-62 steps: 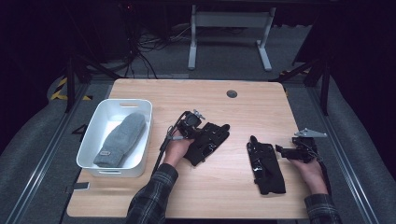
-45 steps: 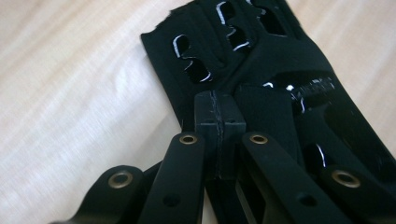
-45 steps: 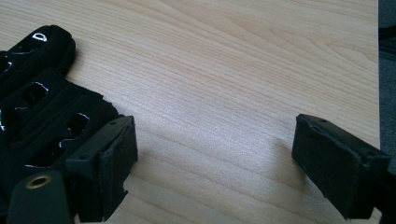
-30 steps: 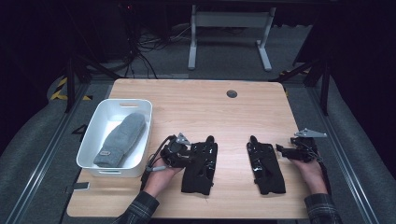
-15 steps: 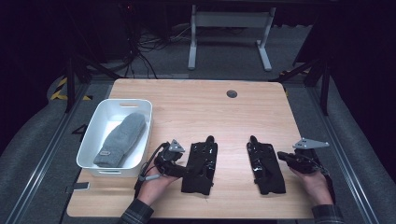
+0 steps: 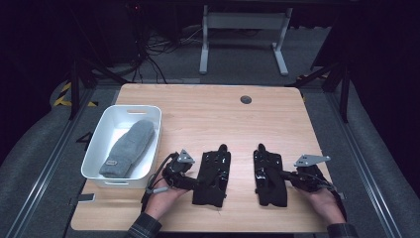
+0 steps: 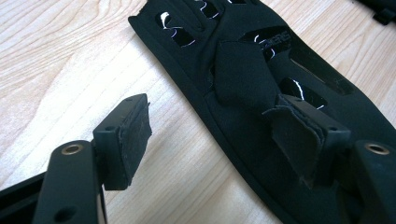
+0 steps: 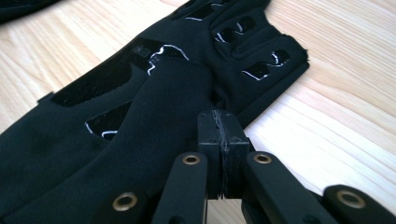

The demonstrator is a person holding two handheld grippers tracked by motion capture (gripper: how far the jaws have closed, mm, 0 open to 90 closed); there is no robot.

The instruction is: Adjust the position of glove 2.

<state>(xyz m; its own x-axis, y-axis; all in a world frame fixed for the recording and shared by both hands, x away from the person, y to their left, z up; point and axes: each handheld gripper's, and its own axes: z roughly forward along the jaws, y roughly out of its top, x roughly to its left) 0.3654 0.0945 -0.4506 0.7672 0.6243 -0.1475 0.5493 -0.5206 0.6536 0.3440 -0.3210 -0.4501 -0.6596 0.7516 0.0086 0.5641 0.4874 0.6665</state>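
Note:
Two black gloves lie flat side by side near the table's front edge, fingers pointing away: the left glove (image 6: 213, 173) and the right glove (image 6: 269, 171). My left gripper (image 6: 193, 181) sits at the left glove's cuff edge. Its jaws have just opened and stand apart (image 7: 219, 126). One pad (image 7: 133, 133) hangs over bare wood, and the other pad (image 7: 301, 133) lies over the left glove (image 7: 243, 79) without pinching it. My right gripper (image 6: 287, 175) is beside the right glove's cuff. Its jaws are shut (image 8: 223, 135) with nothing between them, at the edge of the right glove (image 8: 154, 93).
A white bin (image 6: 96, 148) at the left holds a grey mitten (image 6: 128, 148). The wooden table (image 6: 208, 114) has a round cable hole (image 6: 245, 99) at the back. A table frame stands on the floor beyond.
The left glove was carried down and laid flat next to the right one, then my left gripper let go of it. My right gripper let go of its glove, shut and slid back to the right.

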